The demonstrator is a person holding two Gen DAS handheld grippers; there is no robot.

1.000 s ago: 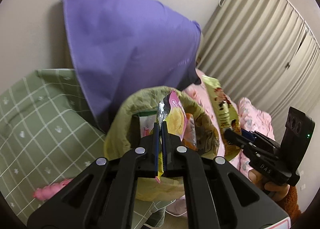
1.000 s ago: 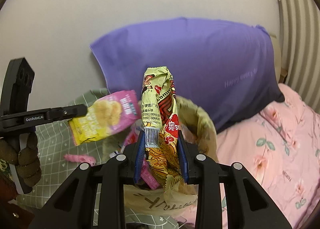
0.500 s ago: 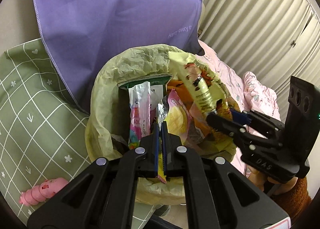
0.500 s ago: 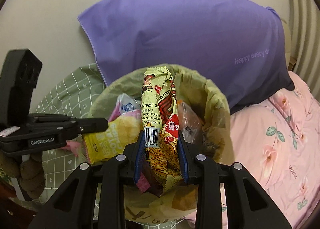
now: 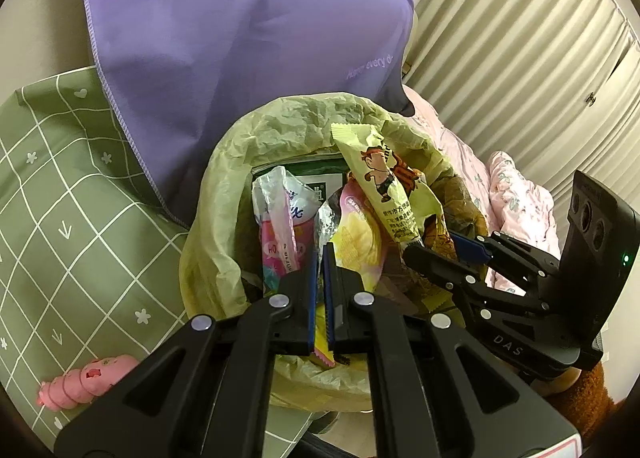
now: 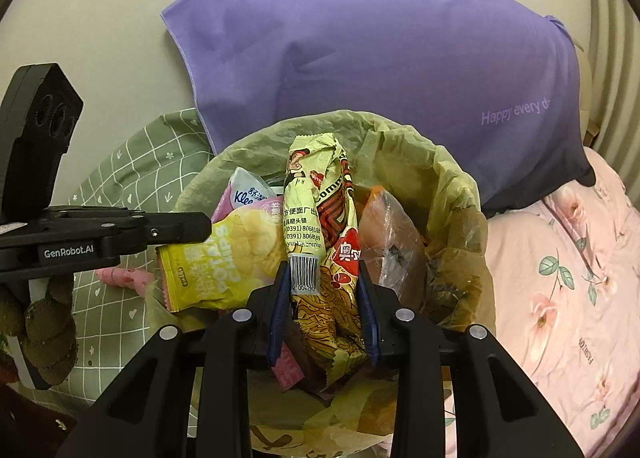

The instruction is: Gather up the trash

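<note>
A bin lined with a yellow-green bag (image 5: 224, 186) (image 6: 460, 186) stands below both grippers, holding several wrappers. My left gripper (image 5: 320, 254) (image 6: 200, 224) is shut on a yellow and pink chip packet (image 5: 356, 242) (image 6: 224, 258), which hangs inside the bin mouth. My right gripper (image 6: 322, 270) (image 5: 436, 246) holds a crumpled yellow and red noodle packet (image 6: 316, 210) (image 5: 384, 186) upright over the bin. Its jaws are opening, and the packet stays between the pads.
A purple pillow (image 6: 380, 58) leans on the wall behind the bin. A green checked sheet (image 5: 60, 198) with a pink toy (image 5: 88, 382) lies left. A pink floral quilt (image 6: 560, 278) lies right, and a curtain (image 5: 520, 38) hangs behind it.
Both grippers have come down and tilted toward the bin, bringing the two packets from above its rim into its mouth. Each packet stays in its gripper.
</note>
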